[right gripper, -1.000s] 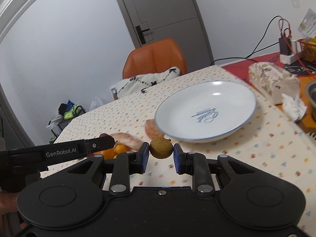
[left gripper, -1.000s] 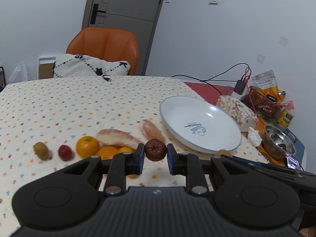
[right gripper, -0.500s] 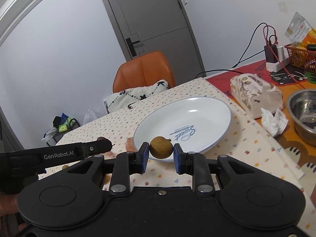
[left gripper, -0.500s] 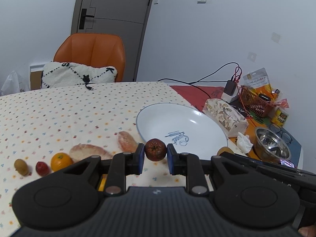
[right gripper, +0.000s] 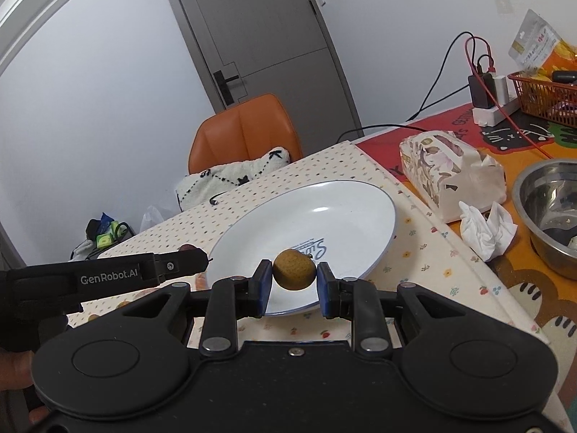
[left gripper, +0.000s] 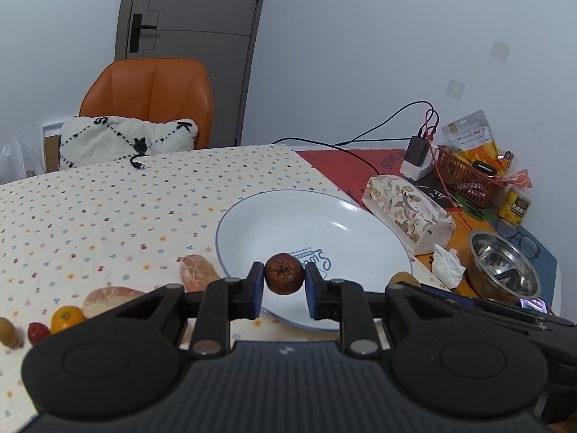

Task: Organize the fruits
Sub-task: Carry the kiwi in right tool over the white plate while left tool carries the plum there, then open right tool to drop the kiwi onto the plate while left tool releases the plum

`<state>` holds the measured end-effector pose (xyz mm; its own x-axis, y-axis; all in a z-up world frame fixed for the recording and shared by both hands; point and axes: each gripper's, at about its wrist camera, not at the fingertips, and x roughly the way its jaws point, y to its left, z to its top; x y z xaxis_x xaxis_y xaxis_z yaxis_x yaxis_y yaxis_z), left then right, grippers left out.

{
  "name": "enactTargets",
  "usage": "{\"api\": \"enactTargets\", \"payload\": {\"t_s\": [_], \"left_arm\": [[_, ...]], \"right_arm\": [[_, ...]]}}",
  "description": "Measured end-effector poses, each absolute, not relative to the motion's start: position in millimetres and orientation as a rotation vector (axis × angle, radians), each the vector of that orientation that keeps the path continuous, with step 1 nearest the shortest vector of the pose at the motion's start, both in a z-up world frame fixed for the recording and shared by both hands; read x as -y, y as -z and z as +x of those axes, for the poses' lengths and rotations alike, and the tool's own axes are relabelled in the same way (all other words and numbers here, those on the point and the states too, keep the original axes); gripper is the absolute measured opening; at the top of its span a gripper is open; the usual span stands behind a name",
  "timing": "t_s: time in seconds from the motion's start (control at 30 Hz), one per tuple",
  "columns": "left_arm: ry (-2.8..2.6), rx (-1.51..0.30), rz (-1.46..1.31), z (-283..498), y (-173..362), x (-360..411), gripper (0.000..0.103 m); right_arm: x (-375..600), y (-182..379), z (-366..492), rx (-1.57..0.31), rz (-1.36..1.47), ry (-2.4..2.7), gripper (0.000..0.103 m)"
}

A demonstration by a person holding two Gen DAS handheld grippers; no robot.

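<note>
Beside plate (left gripper: 360,223), tissue pack (left gripper: 407,209)

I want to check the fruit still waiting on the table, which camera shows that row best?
The left wrist view: the kiwi, strawberry and orange show at its lower left. In the right wrist view the left gripper hides nearly all of them.
</note>
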<state>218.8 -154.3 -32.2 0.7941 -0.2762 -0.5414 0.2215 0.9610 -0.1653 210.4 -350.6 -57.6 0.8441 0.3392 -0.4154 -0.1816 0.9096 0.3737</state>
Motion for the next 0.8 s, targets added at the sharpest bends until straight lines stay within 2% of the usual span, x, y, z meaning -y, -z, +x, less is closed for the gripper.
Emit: {"api": "enactTargets", "payload": {"t_s": [0.8], "left_arm": [[0.265, -0.688, -0.083, 263.8, 67.7, 174.3, 0.022]], "right_arm": [[350.2, 75.6, 235.9, -0.503, 0.313, -0.257, 0.028]]}}
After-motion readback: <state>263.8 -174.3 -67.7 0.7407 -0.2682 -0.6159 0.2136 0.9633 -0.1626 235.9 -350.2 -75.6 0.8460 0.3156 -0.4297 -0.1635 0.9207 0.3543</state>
